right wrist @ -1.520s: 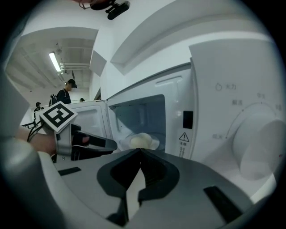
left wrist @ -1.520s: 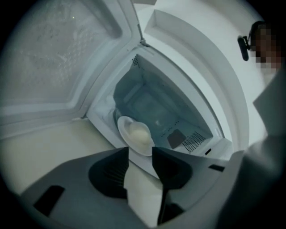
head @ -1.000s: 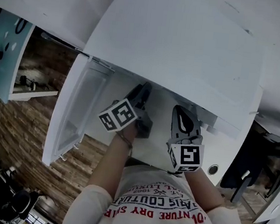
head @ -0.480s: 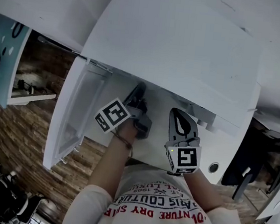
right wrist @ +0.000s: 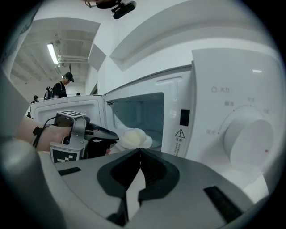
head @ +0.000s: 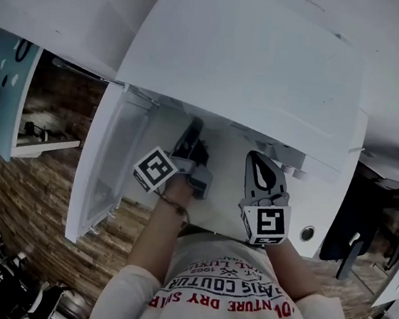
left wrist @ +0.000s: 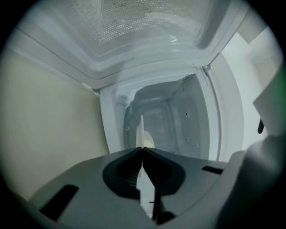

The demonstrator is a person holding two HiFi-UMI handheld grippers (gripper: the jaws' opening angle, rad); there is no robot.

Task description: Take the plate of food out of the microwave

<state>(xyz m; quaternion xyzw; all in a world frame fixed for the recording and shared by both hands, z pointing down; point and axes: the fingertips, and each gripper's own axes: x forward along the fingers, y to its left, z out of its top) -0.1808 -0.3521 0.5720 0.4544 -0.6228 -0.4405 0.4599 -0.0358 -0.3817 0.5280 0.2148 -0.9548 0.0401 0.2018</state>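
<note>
The white microwave (head: 253,61) stands with its door (head: 101,173) swung open to the left. In the right gripper view a white plate (right wrist: 146,142) with a pale round bun (right wrist: 131,137) sits at the front of the cavity. My left gripper (right wrist: 115,136) reaches in from the left, its jaws closing tight on the plate's near rim. In the left gripper view the plate (left wrist: 142,127) shows edge-on as a thin white line between the pressed jaws of that gripper (left wrist: 142,150). My right gripper (right wrist: 140,150) is shut and empty, in front of the microwave's control panel (right wrist: 223,125).
A large round dial (right wrist: 248,138) sits on the panel, right of the cavity. The open door (right wrist: 67,105) stands behind my left hand. White cabinets hang above the microwave. People stand far off at the left (right wrist: 60,87). Wooden floor (head: 31,193) lies below.
The left gripper has pushed a little deeper into the microwave opening and rolled over. The right gripper has stayed about where it was.
</note>
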